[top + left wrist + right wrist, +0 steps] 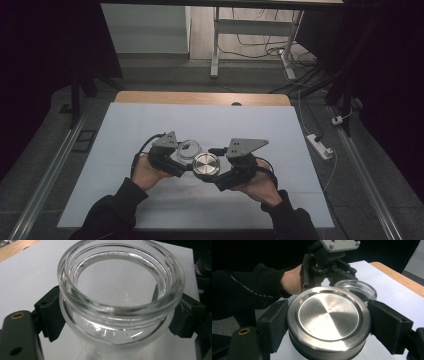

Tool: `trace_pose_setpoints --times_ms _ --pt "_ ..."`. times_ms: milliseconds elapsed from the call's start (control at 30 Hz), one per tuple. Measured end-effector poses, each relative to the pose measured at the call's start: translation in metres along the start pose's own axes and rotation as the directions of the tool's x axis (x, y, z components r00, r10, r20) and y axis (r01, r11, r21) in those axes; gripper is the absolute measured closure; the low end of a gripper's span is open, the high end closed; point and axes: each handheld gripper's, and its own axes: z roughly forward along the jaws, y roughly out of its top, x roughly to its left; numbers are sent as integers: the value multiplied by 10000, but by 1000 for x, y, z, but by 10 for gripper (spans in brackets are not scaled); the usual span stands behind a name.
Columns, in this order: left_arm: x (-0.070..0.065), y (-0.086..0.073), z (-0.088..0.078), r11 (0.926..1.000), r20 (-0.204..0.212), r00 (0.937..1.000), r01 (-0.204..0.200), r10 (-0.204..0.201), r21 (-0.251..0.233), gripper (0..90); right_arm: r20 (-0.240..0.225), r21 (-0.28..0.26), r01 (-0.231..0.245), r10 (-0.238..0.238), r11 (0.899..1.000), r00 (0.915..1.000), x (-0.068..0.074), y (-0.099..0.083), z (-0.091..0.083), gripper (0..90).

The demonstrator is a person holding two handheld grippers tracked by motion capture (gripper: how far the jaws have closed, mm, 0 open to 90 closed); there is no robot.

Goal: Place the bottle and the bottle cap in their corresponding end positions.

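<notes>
1. My left claw (117, 315) is clenched on the glass jar (120, 295): one black pad bears on each side of the body just under the threaded neck. The mouth is open and the jar looks empty.
2. My right claw (328, 325) is clenched on the steel lid (328, 320), pads on opposite sides of its rim, flat face turned up.
3. From the high view, the jar (189, 149) sits just left of and slightly beyond the lid (206, 164), above the middle of the white-covered bench (250, 125). The two are close together; whether they touch I cannot tell.
4. Key relation: the jar mouth lies just beyond the lid as my right claw looks, toward my left hand (292, 281).
5. Judgement: the next move is to bring the lid flat over the mouth; both axes are near upright, so a sideways shift should do.
</notes>
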Motion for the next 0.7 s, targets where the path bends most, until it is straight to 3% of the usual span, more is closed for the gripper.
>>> trace_pose_setpoints --times_ms 700 --pt "9 15 8 9991 -553 9983 -214 193 -358 157 138 167 164 -167 9997 9998 19 -19 7 200"
